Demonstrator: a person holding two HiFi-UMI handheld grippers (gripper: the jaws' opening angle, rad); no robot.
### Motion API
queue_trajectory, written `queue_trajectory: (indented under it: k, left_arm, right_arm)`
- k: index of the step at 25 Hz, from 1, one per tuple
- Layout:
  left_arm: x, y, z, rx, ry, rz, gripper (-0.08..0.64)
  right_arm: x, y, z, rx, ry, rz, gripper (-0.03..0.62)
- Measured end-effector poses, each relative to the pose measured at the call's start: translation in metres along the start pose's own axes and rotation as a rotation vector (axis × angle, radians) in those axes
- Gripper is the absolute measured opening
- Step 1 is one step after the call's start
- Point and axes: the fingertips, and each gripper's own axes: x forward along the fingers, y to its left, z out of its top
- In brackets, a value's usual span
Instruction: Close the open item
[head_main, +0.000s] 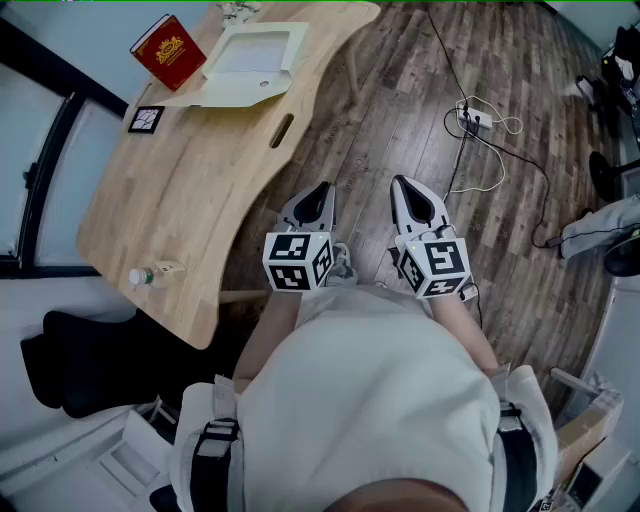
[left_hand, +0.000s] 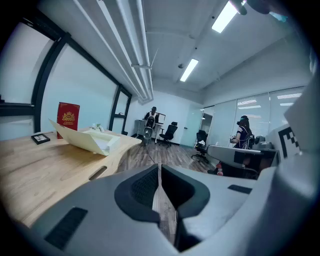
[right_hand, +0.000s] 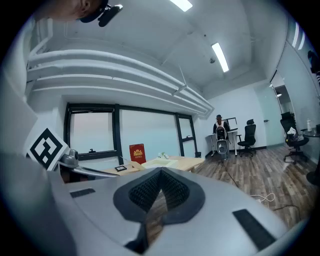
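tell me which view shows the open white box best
The head view: it looks down into the open white box on the table, showing tray and lid whole. The left gripper view shows it low from the side; the right gripper view shows only a small, distant sliver beside the red book.

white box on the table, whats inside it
In the head view the white box lies open, showing only its pale bare floor, nothing I can make out in it. Whatever is under its spread lid is covered.
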Motion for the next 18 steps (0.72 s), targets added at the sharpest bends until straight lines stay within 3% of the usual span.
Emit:
queue_trajectory:
  k: [15, 18]
  left_arm:
    - [0.013, 0.025, 0.001, -0.028, 0.02, -0.013, 0.038]
    - [0.02, 0.035, 0.002, -0.041, 0.025, -0.016, 0.038]
  right_arm:
    - [0.025, 0.01, -0.004, -0.018, 0.024, 0.015, 0.018]
    - [0.036, 0.009, -0.002, 0.03, 0.012, 0.01, 0.018]
